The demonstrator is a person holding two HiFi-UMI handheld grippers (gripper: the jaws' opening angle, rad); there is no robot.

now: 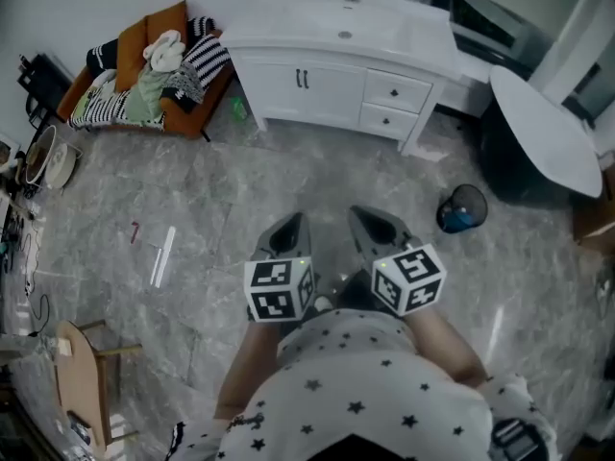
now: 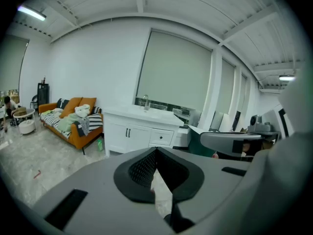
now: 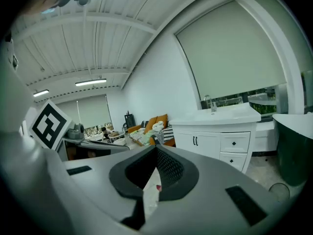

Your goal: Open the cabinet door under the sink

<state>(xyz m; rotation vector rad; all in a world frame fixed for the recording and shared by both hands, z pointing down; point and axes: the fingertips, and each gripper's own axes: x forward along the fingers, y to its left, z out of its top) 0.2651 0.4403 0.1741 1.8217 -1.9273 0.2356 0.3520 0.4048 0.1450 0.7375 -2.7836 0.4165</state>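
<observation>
We find the left claw (image 1: 296,221) and the right claw (image 1: 363,215) both clenched with nothing between their jaws, held side by side low in front of the person over the open middle of the floor (image 1: 221,209). The task's thing, the pair of cabinet doors (image 1: 303,86), sits under the sink (image 1: 344,35) in the white vanity (image 1: 423,46). The vanity stands at the far edge of the floor against the wall, well apart from both claws. Two slim dark vertical handles (image 1: 303,79) lie close together where the doors meet, and two drawers (image 1: 396,92) occupy the vanity's right part. An orange sofa (image 1: 144,65) stands near the vanity's left end. In our judgement the task has not begun, since the doors appear shut and neither claw is near them. We judge each door a stiff, light panel that swings on side hinges, so it should need little force. The proper hold is one of the handles, taken across its narrow width. The handle looks thin and smooth, so a shallow grip may slip. The chosen claw must first release its jaws, and the pull should follow the door's arc, not a straight line.
</observation>
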